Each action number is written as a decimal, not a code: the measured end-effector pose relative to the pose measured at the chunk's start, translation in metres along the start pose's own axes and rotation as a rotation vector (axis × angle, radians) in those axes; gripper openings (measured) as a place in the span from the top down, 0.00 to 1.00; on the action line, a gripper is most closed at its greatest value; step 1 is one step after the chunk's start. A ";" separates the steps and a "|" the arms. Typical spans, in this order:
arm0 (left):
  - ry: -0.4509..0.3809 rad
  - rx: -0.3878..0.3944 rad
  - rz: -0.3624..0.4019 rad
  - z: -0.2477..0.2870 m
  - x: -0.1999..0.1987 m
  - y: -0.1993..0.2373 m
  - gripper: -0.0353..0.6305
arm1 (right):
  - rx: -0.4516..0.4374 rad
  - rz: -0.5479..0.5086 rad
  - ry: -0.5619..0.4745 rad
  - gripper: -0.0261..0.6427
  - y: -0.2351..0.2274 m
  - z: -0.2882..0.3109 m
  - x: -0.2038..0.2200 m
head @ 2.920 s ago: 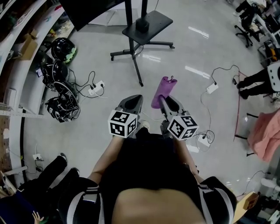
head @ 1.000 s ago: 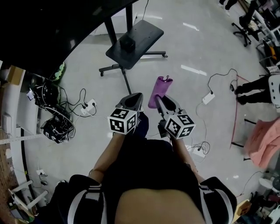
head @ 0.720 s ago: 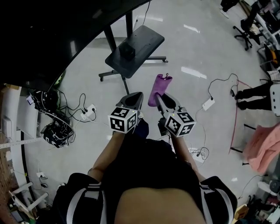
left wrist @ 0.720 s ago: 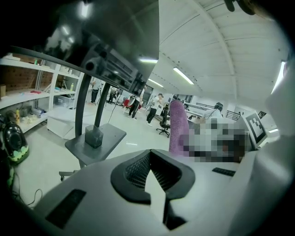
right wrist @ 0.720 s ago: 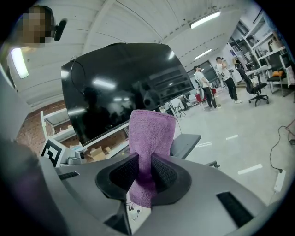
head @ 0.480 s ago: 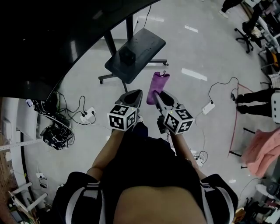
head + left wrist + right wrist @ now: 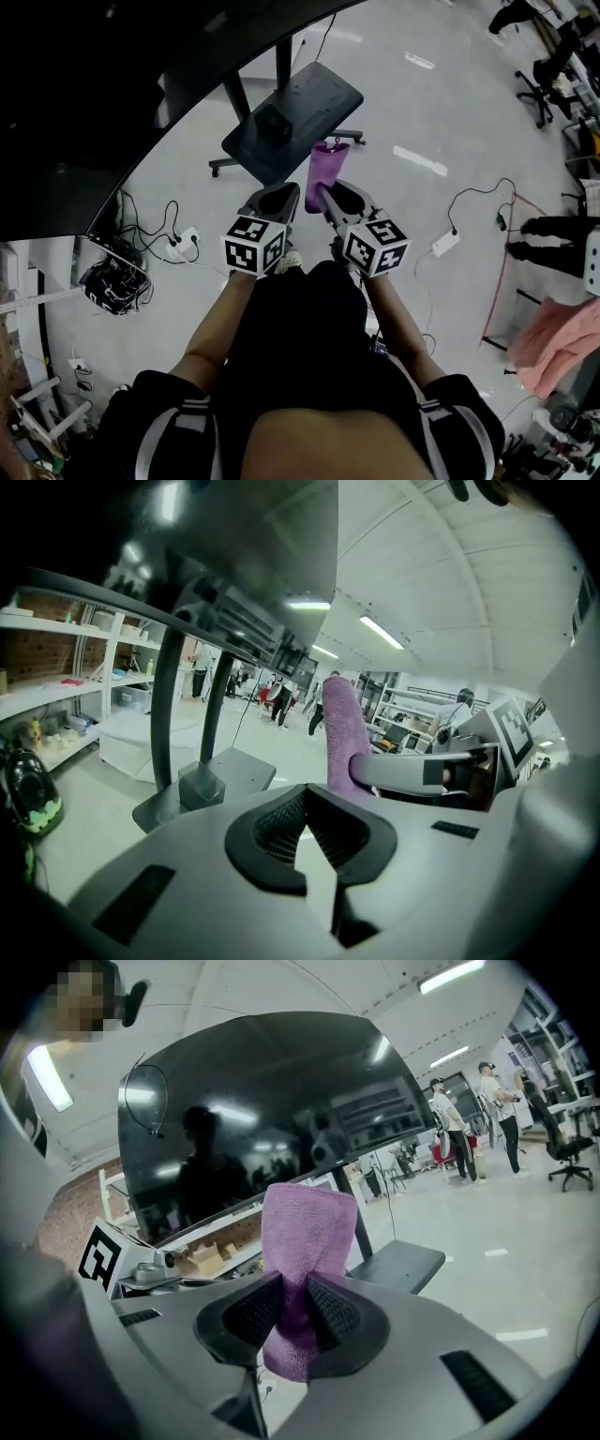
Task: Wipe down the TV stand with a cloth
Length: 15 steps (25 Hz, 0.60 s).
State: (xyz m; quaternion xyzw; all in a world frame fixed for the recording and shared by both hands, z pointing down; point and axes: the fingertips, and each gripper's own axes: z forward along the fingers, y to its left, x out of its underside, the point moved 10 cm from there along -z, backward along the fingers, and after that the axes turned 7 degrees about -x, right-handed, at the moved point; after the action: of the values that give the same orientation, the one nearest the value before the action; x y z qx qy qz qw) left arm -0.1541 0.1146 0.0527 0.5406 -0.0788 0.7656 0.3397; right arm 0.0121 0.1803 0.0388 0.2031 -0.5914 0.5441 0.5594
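Right gripper view shows the right gripper clamped on a folded purple terry cloth, which stands upright out of its jaws. Beside it, the left gripper has its jaws together on nothing. Just beyond the cloth lies the dark flat shelf of the black TV stand.

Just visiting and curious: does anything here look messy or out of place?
Only the floor: loose cables and a power strip sprawl left of the stand, and another strip lies to the right. The purple cloth is pinched in the right gripper.
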 end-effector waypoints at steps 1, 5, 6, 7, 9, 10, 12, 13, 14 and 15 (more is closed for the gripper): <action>-0.001 -0.006 0.006 0.004 -0.003 0.003 0.94 | -0.008 -0.009 0.003 0.82 -0.005 0.004 -0.003; -0.002 -0.042 -0.002 0.021 -0.009 0.018 0.94 | -0.046 -0.026 0.018 0.82 -0.025 0.026 -0.014; -0.006 -0.050 -0.007 0.026 -0.010 0.021 0.94 | -0.058 -0.030 0.023 0.82 -0.030 0.032 -0.015; -0.010 -0.059 -0.013 0.031 -0.010 0.024 0.94 | -0.069 -0.034 0.028 0.82 -0.034 0.040 -0.015; -0.019 -0.080 -0.026 0.042 -0.012 0.030 0.94 | -0.092 -0.039 0.040 0.82 -0.044 0.054 -0.017; -0.022 -0.090 -0.032 0.047 -0.013 0.032 0.94 | -0.104 -0.040 0.047 0.82 -0.049 0.061 -0.017; -0.026 -0.110 -0.043 0.058 -0.012 0.035 0.94 | -0.126 -0.042 0.066 0.82 -0.059 0.073 -0.018; -0.028 -0.122 -0.047 0.064 -0.012 0.037 0.94 | -0.136 -0.045 0.076 0.82 -0.065 0.079 -0.018; -0.030 -0.136 -0.051 0.070 -0.012 0.040 0.94 | -0.145 -0.051 0.086 0.82 -0.070 0.085 -0.019; -0.031 -0.149 -0.057 0.076 -0.011 0.044 0.94 | -0.154 -0.057 0.095 0.82 -0.077 0.091 -0.020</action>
State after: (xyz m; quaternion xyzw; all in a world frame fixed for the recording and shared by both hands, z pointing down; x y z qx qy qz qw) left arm -0.1196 0.0390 0.0842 0.5276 -0.1255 0.7393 0.3993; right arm 0.0431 0.0688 0.0728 0.1502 -0.5983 0.4899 0.6160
